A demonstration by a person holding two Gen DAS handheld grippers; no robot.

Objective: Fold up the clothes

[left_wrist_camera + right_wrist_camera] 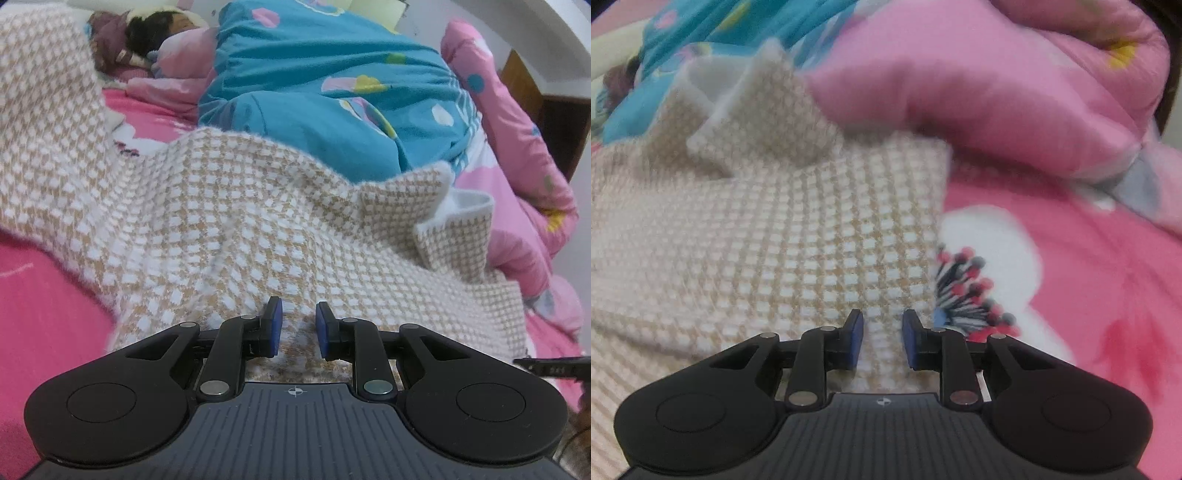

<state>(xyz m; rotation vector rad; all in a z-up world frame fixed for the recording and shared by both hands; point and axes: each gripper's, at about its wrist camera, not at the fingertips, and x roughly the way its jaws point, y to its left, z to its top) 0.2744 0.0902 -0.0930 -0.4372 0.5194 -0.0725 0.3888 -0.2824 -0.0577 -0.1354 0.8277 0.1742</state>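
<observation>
Plainly both grippers pinch the houndstooth knit garment [229,221] at its near hem — the left gripper [298,328] and the right gripper [882,341] each have fabric bunched between narrowly parted pads, likely for lifting the hem into a fold. It sprawls over the pink bedsheet [1089,295], collar against the blue quilt [332,92].
</observation>
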